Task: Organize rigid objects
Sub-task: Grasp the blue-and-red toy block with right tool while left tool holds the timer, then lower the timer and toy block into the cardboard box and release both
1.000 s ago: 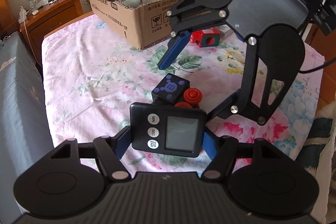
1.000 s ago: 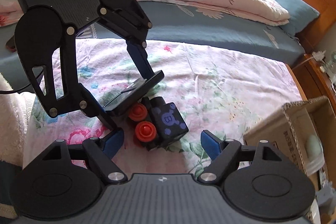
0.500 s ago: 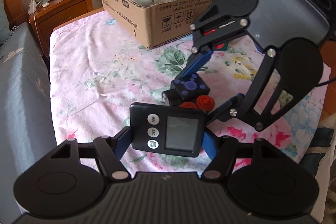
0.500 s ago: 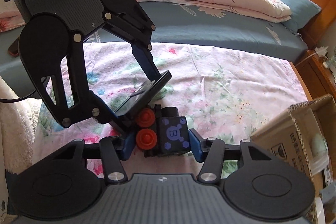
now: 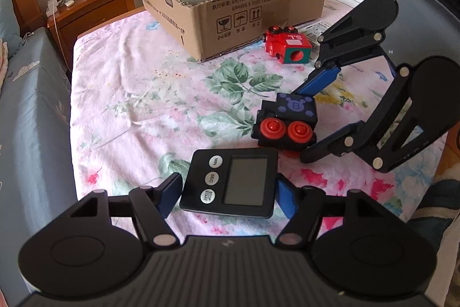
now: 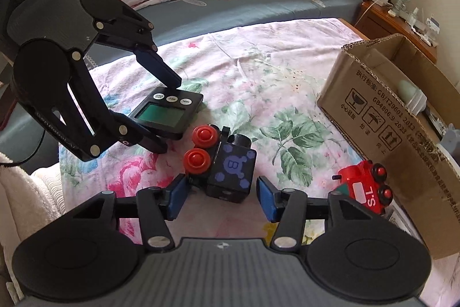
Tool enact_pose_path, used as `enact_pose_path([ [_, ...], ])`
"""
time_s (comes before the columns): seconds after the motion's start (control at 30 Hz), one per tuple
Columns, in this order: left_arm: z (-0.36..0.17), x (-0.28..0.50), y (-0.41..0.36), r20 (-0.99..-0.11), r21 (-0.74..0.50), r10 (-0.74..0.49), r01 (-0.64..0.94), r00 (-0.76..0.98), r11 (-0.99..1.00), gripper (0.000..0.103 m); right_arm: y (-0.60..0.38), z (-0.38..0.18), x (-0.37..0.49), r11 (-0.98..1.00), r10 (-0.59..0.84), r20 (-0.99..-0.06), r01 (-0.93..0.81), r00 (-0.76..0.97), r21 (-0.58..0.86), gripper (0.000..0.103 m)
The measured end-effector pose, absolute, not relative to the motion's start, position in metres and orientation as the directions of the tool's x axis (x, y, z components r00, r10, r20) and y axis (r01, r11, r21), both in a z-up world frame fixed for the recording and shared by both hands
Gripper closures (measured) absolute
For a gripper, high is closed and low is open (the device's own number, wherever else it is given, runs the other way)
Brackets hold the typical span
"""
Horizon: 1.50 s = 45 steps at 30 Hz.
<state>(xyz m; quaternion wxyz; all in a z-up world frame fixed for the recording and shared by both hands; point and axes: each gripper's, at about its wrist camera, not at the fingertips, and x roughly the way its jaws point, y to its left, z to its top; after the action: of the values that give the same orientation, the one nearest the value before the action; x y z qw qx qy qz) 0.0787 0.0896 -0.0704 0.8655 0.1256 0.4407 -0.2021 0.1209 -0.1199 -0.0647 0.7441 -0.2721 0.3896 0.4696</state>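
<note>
My right gripper [image 6: 220, 199] stands open on the floral sheet [image 5: 138, 94], its blue pads flanking the black toy train [image 6: 227, 166] without touching; the train lies dead ahead between them, long axis running away from me, red wheels turned to my left. My left gripper [image 5: 228, 192] straddles the black timer [image 5: 230, 182], but I cannot tell whether its pads still press the case. The right is plainly nearer the train. Half a second ago those right pads were clamped on it; now they have spread. The cardboard box [image 5: 238, 16] waits beyond, a red train [image 5: 287, 46] just beside it.
</note>
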Motion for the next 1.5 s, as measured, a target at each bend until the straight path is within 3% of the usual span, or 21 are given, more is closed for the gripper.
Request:
enact_pose_path([
  [0.23, -0.074, 0.087, 0.092, -0.812, 0.011, -0.256, 0.452, 0.525, 0.892, 0.023, -0.108, -0.068, 0.129, 0.478, 0.490, -0.821, -0.878, 0.294, -0.029, 0.040],
  [0.5, -0.073, 0.092, 0.092, -0.817, -0.018, -0.300, 0.498, 0.492, 0.867, 0.027, -0.114, -0.069, 0.135, 0.499, 0.490, -0.814, -0.866, 0.313, -0.032, 0.037],
  [0.63, -0.072, 0.093, 0.090, -0.819, -0.019, -0.303, 0.504, 0.488, 0.863, 0.033, -0.110, -0.071, 0.135, 0.503, 0.502, -0.805, -0.864, 0.317, -0.026, 0.037],
  [0.73, -0.072, 0.093, 0.089, -0.822, -0.019, -0.296, 0.496, 0.487, 0.868, 0.033, -0.108, -0.069, 0.134, 0.512, 0.495, -0.806, -0.859, 0.325, -0.032, 0.048],
  [0.93, -0.068, 0.091, 0.088, -0.833, -0.002, -0.272, 0.489, 0.482, 0.872, 0.033, -0.114, -0.063, 0.132, 0.522, 0.480, -0.814, -0.852, 0.327, -0.034, 0.048],
  [1.23, -0.036, 0.093, 0.084, -0.805, 0.028, -0.277, 0.501, 0.524, 0.865, 0.033, -0.136, -0.026, 0.133, 0.533, 0.491, -0.778, -0.842, 0.391, -0.087, 0.048],
  [1.5, 0.008, 0.138, 0.070, -0.746, 0.079, -0.301, 0.527, 0.594, 0.846, 0.033, -0.173, 0.019, 0.178, 0.662, 0.457, -0.701, -0.736, 0.548, -0.144, 0.048],
])
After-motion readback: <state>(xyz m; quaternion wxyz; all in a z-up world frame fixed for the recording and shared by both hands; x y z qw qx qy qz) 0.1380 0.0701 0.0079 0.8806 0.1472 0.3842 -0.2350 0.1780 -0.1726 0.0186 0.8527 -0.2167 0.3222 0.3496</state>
